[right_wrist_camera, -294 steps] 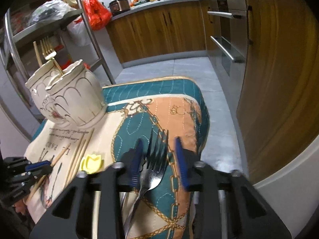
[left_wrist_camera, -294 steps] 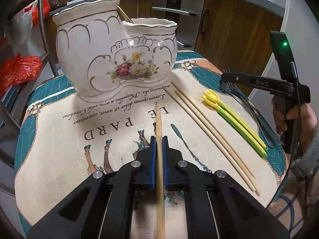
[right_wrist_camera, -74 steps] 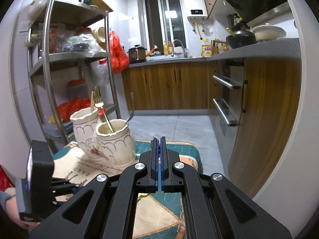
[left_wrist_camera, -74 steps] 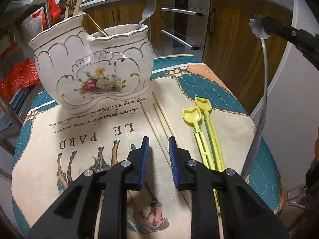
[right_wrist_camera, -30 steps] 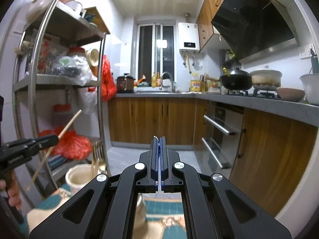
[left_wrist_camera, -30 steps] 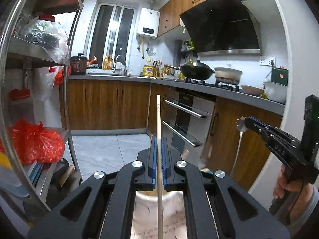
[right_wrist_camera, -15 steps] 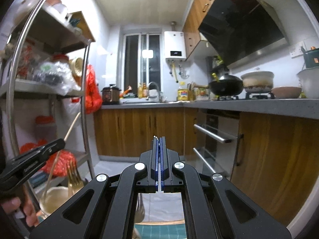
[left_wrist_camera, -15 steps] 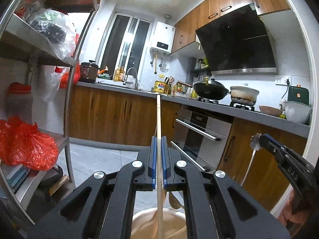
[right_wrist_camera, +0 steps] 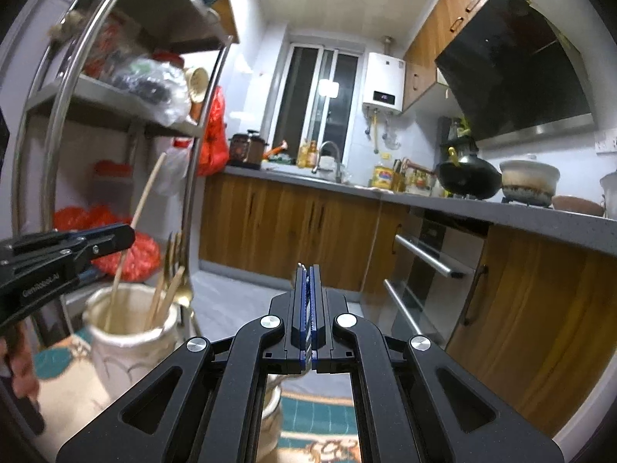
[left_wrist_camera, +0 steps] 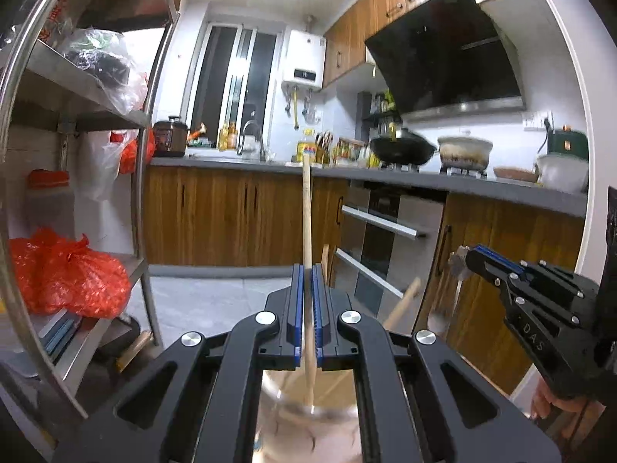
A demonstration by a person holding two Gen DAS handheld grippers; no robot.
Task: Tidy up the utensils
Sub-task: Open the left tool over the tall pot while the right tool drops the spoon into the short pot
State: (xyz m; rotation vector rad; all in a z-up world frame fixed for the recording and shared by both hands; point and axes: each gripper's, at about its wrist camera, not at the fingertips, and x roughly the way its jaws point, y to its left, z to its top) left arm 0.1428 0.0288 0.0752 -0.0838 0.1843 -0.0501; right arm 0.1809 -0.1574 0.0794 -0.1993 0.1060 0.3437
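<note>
the left gripper [left_wrist_camera: 307,281] is pinching a wooden chopstick [left_wrist_camera: 306,208] between its blue pads, holding it nearly upright. the chopstick's lower end is reaching down inside the mouth of the ceramic utensil holder [right_wrist_camera: 127,341], as the right wrist view is showing, where the stick is slanting up from the cream-coloured cup through the tip of the left gripper. other wooden sticks and a gold fork [right_wrist_camera: 175,254] are leaning in that same cup.

the right gripper [right_wrist_camera: 307,270] is sitting with its fingers pressed together on a thin metal handle, the flower-shaped end of which is poking out at the gripper's tip in the left wrist view [left_wrist_camera: 459,260]; this is the handle of a metal utensil [left_wrist_camera: 443,301] hanging down from it, blurred, just beside the holder's right side. what kind of utensil it is cannot be told from here.

the holder is standing on a patterned cloth [right_wrist_camera: 320,420] with teal and orange print. a metal shelf rack [left_wrist_camera: 146,200] with red plastic bags [left_wrist_camera: 65,274] is standing to the left, and wooden kitchen cabinets [right_wrist_camera: 289,227] are running behind.
</note>
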